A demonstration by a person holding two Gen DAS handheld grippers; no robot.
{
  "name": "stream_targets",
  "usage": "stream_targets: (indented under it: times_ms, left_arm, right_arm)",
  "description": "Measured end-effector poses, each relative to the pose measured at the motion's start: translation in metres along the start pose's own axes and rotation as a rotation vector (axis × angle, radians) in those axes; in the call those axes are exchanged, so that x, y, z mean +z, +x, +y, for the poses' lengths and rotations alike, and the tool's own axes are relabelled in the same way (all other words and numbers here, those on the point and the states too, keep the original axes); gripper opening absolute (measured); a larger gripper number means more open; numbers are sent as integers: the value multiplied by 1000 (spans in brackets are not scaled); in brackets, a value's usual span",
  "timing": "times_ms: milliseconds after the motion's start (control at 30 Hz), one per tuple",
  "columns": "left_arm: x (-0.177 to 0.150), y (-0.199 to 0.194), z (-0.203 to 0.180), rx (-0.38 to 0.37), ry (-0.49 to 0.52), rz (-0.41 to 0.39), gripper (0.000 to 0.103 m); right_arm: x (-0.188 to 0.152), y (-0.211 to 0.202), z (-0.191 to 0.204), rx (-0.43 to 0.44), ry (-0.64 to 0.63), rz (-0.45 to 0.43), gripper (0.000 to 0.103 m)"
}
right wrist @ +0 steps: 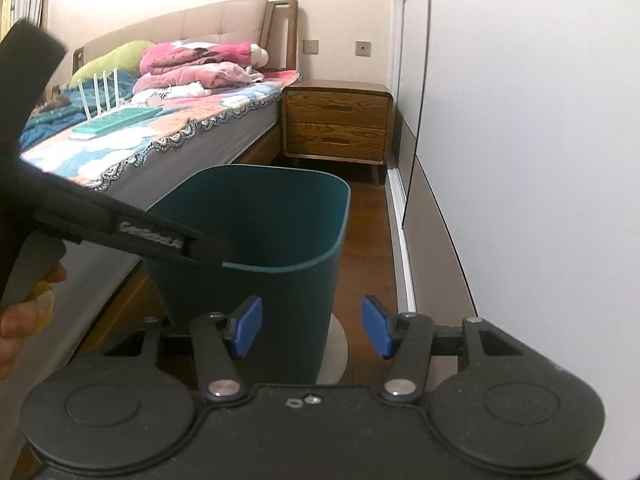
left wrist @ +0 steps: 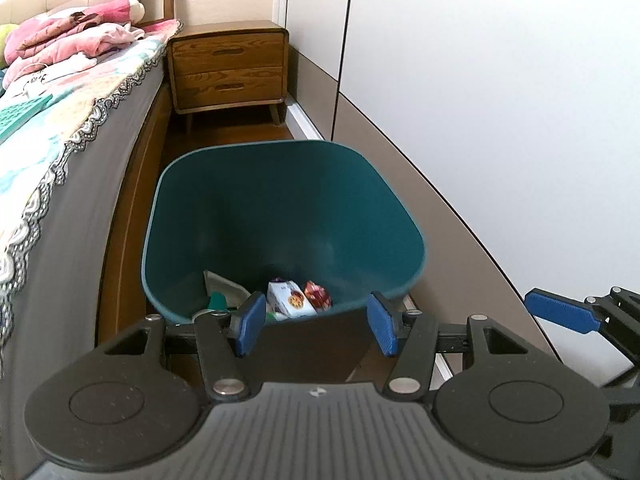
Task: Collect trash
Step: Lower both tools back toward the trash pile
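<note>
Trash (left wrist: pixel 298 298) lies inside the teal bin (left wrist: pixel 280 208) beside the bed (right wrist: pixel 160 136). My left hand-held gripper (left wrist: pixel 316 324) and right hand-held gripper (right wrist: pixel 312 328) both stand half open, empty. Deposit step looks complete; next I locate remaining trash.

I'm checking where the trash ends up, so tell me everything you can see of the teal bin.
The teal bin is a rounded-square, open-topped bin, plastic by its look, with a thin lighter rim. It stands upright on the wooden floor close beside the bed, in front of the nightstand. At its bottom lie a white snack packet, a red wrapper and some paper scraps. Neither gripper touches it.
</note>
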State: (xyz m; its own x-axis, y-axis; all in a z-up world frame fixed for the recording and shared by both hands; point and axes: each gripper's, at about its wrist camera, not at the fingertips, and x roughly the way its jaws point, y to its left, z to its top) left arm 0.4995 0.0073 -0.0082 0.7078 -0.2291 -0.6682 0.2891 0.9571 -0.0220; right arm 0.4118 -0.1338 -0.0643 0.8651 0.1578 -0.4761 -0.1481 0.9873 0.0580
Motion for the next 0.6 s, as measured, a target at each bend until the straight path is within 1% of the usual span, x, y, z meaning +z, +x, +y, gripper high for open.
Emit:
stream_targets:
  times_ms: [167, 200, 233, 300, 367, 500, 600]
  left_arm:
    - [-31, -13, -6, 13, 2, -16, 55]
    - [-37, -14, -7, 15, 1, -17, 57]
    - [-45, -15, -7, 16, -2, -15, 63]
    - [-59, -15, -9, 20, -5, -8, 69]
    - [-73, -14, -10, 27, -14, 0, 70]
    - [-105, -4, -15, 28, -7, 26, 79]
    - [-131, 7, -21, 21, 5, 42, 79]
  right_arm:
    - [-29, -17, -14, 6, 59, -9, 56]
    - [-36, -19, -16, 8, 68, -9, 57]
    - [-43, -22, -18, 3, 75, -9, 57]
    - [-59, -27, -22, -9, 92, -10, 59]
    - [-75, -30, -25, -10, 112, -1, 60]
    - [-112, -33, -28, -7, 118, 41, 68]
    - [-142, -33, -32, 4, 131, 85, 75]
